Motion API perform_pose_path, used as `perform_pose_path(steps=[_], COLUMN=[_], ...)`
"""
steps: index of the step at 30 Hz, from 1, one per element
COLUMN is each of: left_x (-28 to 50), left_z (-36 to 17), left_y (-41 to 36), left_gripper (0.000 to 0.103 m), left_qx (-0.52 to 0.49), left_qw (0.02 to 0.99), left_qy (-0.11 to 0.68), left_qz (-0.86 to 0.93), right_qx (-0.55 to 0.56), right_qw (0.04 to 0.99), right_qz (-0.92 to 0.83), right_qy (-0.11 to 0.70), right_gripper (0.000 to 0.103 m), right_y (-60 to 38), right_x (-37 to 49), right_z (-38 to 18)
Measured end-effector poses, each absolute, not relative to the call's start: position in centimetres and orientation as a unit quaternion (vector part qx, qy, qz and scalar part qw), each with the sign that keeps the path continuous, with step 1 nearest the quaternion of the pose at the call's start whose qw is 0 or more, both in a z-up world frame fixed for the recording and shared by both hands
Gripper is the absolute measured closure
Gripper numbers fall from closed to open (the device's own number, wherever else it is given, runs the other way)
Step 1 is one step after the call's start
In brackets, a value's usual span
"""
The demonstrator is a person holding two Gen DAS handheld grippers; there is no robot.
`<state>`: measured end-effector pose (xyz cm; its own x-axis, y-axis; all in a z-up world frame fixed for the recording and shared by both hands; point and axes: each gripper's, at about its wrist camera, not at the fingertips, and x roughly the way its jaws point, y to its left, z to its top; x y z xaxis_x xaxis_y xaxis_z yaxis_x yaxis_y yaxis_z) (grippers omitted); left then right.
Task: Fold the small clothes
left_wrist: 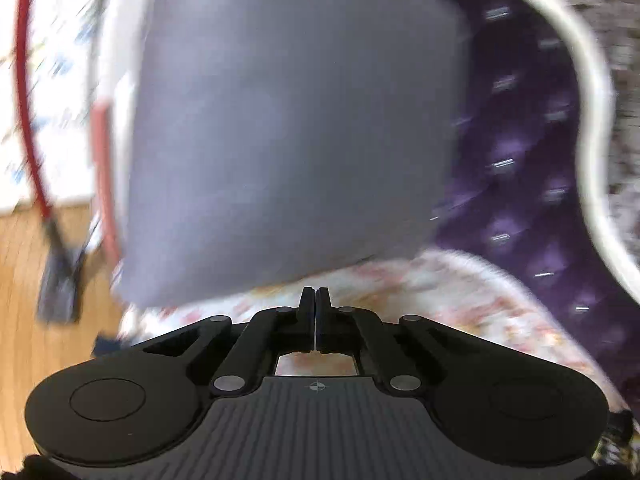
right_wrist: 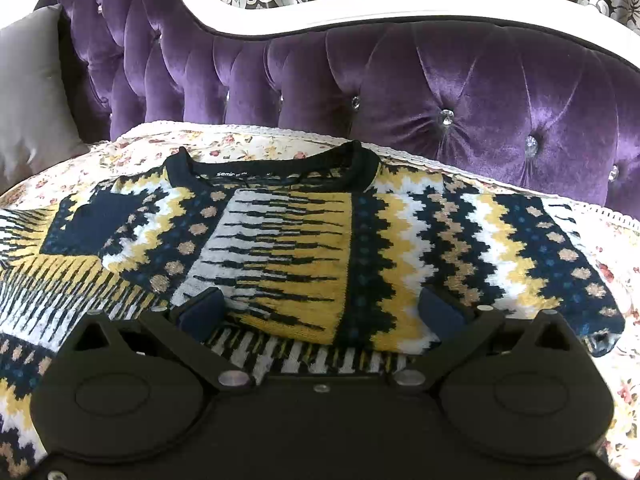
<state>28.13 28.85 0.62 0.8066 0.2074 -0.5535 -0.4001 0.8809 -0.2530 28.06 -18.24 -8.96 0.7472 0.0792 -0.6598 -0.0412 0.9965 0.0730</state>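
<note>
A knitted sweater [right_wrist: 304, 240] in navy, yellow and white zigzags lies flat on a floral cover [right_wrist: 248, 148], its black collar toward the sofa back. One sleeve is folded in across the left side. My right gripper [right_wrist: 320, 304] hovers low over the sweater's lower front, open, its blue pads [right_wrist: 202, 312] spread wide with knit between them but not pinched. The left wrist view is blurred by motion. My left gripper [left_wrist: 315, 294] is shut, fingers pressed together with nothing visible between them, pointing over the floral cover [left_wrist: 420, 292] toward a grey cushion [left_wrist: 288, 128].
A purple tufted sofa back [right_wrist: 460, 92] with a white frame [right_wrist: 360, 12] rises behind the sweater. The grey cushion [right_wrist: 28, 92] leans at the sofa's left end. Wooden floor [left_wrist: 40, 360] and a red cable [left_wrist: 28, 112] lie off to the left.
</note>
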Motion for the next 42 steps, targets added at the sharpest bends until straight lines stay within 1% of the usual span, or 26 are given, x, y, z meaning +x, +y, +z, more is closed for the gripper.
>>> perform_pose_path(steps=[2,5,6,7,8,9,10,13,20,27,30,32,33,34,35,37,42], left_x=[27.9,27.9,28.0,27.8,27.7,27.6,27.3,26.8,26.6,27.0,27.5,27.8,27.9,28.0,28.1,27.8,27.0], left_z=[2.7,3.7,3.6,3.4,3.1,2.7,2.2,0.7,-3.4,-5.8,-6.3,-6.6,-6.6,-6.5,-6.5,-6.4,-4.8], left_y=[26.7,25.7,25.8,26.2,26.7,27.4,28.3,30.7,35.5,36.5,36.4,36.2,36.0,35.9,35.9,36.1,34.7], left_gripper=[0.103,0.096,0.084,0.060,0.047,0.026,0.022,0.022,0.022,0.022,0.024,0.049,0.069,0.084,0.085,0.103,0.103], left_qx=[-0.166,-0.179,-0.180,-0.179,-0.180,-0.181,-0.183,-0.190,-0.239,-0.264,-0.265,-0.255,-0.243,-0.229,-0.223,-0.229,-0.212], left_qw=[0.946,0.945,0.944,0.943,0.941,0.939,0.936,0.924,0.896,0.884,0.880,0.876,0.873,0.870,0.869,0.873,0.894], left_qy=[0.243,0.254,0.261,0.266,0.271,0.277,0.284,0.307,0.339,0.350,0.357,0.364,0.368,0.371,0.371,0.360,0.318], left_qz=[0.139,0.098,0.092,0.090,0.089,0.091,0.100,0.130,0.160,0.165,0.169,0.191,0.209,0.229,0.239,0.236,0.235], right_qx=[0.028,0.029,0.029,0.030,0.030,0.030,0.029,0.029,0.030,0.030,0.031,0.031,0.031,0.031,0.031,0.031,0.034], right_qw=[0.934,0.934,0.934,0.934,0.934,0.934,0.934,0.934,0.934,0.934,0.934,0.934,0.934,0.934,0.934,0.934,0.934], right_qz=[0.032,0.033,0.033,0.033,0.033,0.033,0.033,0.033,0.032,0.033,0.032,0.032,0.032,0.032,0.032,0.032,0.033], right_qy=[0.354,0.354,0.354,0.354,0.354,0.354,0.354,0.354,0.354,0.354,0.354,0.354,0.354,0.354,0.354,0.354,0.354], right_gripper=[0.000,0.000,0.000,0.000,0.000,0.000,0.000,0.000,0.000,0.000,0.000,0.000,0.000,0.000,0.000,0.000,0.000], right_y=[-18.3,-18.2,-18.3,-18.3,-18.3,-18.3,-18.3,-18.3,-18.3,-18.3,-18.3,-18.3,-18.3,-18.3,-18.3,-18.4,-18.3], right_x=[28.0,28.2,28.1,28.1,28.1,28.1,28.1,28.1,28.1,28.1,28.1,28.1,28.1,28.1,28.1,28.1,28.2], right_z=[-9.0,-8.9,-8.9,-8.9,-8.9,-8.9,-8.9,-8.9,-8.9,-8.9,-8.9,-8.9,-8.8,-8.8,-8.8,-8.8,-8.7])
